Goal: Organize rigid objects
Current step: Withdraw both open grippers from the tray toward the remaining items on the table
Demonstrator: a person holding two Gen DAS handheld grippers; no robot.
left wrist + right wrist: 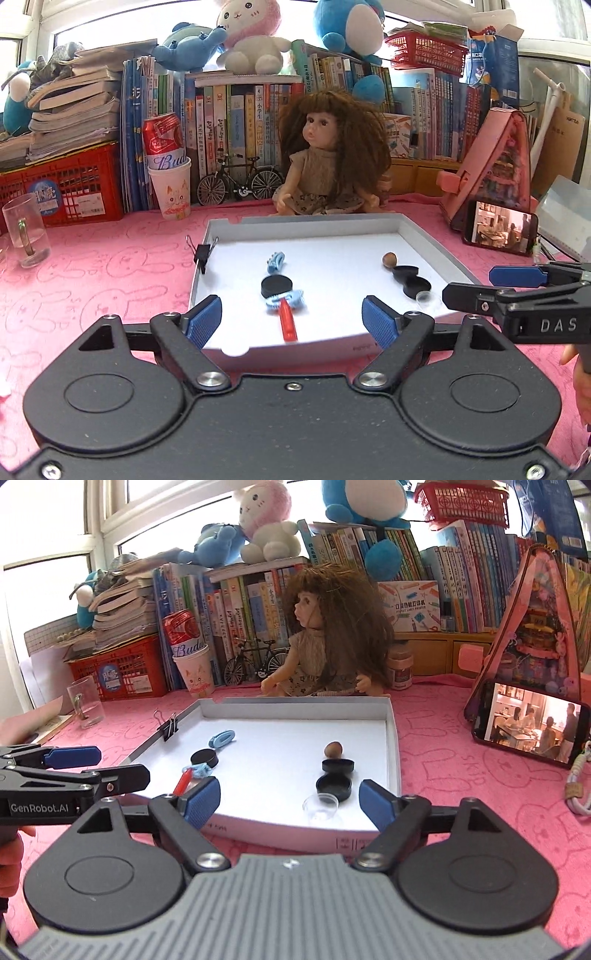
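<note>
Standing wide open and empty just before the white tray's (424, 243) near rim, left claw (293, 319) and right claw (290, 799) face the black disc (276, 287), red pen (287, 320) and nut (333, 748) lying inside it.

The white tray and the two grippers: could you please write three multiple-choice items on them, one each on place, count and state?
1. Where is the binder clip?
A. clipped on the white tray's left wall
B. in the glass cup
C. on the phone

2. How many black round caps lie in the tray?
A. one
B. three
C. five

3. How do the left gripper and right gripper stand?
A. both open and empty
B. both shut on caps
C. left shut on the red pen

Key: 1 A, the clip straddles the wall; 2 B, one by the red pen, two near the nut; 3 A, pads spread with nothing between.
</note>
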